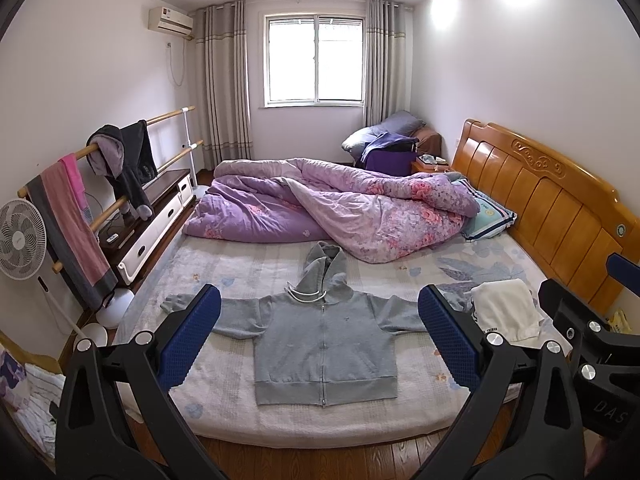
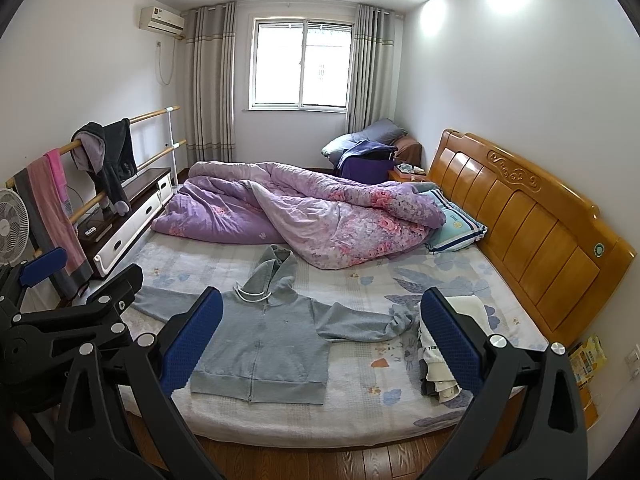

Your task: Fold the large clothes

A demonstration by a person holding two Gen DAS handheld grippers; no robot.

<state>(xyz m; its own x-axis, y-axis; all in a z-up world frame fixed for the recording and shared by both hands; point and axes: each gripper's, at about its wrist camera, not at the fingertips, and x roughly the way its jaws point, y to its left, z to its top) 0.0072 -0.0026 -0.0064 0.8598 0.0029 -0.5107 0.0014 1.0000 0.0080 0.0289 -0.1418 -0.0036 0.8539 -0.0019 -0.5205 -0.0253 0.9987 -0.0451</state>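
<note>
Folding has not begun: grey hoodie (image 1: 326,344) lies flat, zipped, sleeves spread, on the bed (image 1: 224,412) beside a pile of folded clothes (image 2: 440,368), while left gripper (image 1: 320,340) and right gripper (image 2: 320,340) hover wide open, empty.

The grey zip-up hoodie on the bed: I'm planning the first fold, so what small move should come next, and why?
Probably lower the open left gripper onto the left sleeve cuff. The grey zip-up hoodie lies flat, zipped, both sleeves spread, and both grippers hang open above the bed, gripping nothing. The right gripper could take the bunched right cuff.
</note>
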